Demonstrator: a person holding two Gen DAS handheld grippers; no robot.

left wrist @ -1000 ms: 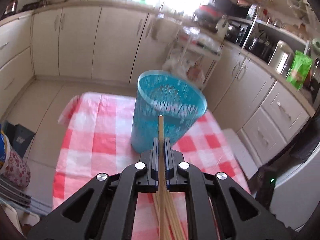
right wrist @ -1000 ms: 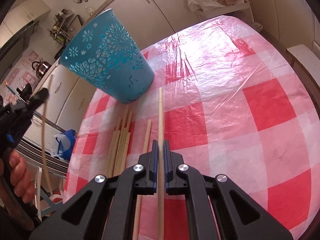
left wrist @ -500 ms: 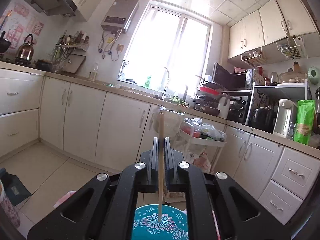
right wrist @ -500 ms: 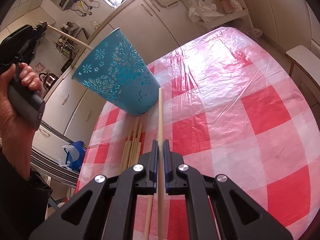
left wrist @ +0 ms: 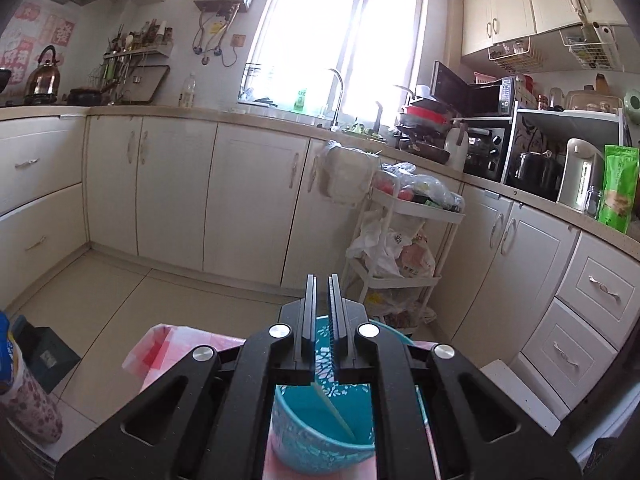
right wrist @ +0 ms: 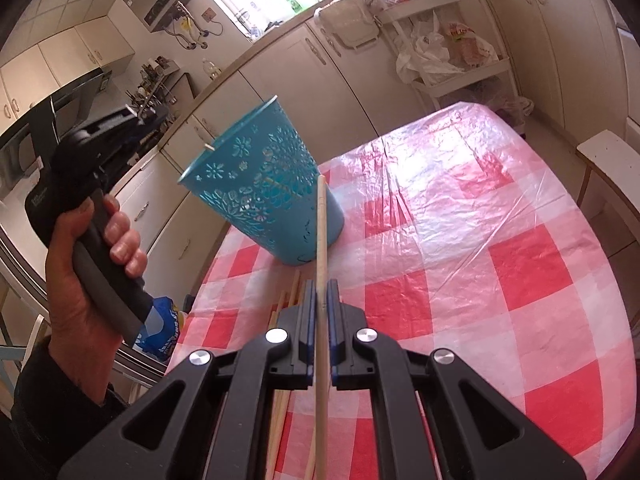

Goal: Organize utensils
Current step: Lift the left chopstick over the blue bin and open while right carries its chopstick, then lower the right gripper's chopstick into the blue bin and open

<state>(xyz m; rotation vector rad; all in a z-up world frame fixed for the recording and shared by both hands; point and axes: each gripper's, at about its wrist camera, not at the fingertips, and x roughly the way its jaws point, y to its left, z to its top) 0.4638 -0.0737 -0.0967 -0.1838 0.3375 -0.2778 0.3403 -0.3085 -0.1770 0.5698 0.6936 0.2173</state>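
A teal cut-out cup (right wrist: 272, 200) stands on the red-checked table (right wrist: 480, 248). My left gripper (left wrist: 322, 280) hovers just above the cup (left wrist: 320, 436), jaws nearly together with nothing between them. One wooden chopstick (left wrist: 332, 408) leans inside the cup. In the right wrist view a hand holds the left gripper (right wrist: 140, 114) up and left of the cup's rim. My right gripper (right wrist: 321, 284) is shut on a chopstick (right wrist: 322, 232) that points towards the cup, lifted off the table. Several more chopsticks (right wrist: 290, 296) lie below it, near the cup's base.
Cream kitchen cabinets (left wrist: 248, 200) run around the room. A white trolley (left wrist: 400, 248) stuffed with bags stands beyond the table's far edge. A white stool (right wrist: 608, 160) sits to the table's right. The table's left edge drops off close to the chopstick pile.
The left gripper swung up over the cup, and its chopstick left the jaws and now stands in the cup. The right gripper rose a little with its chopstick.
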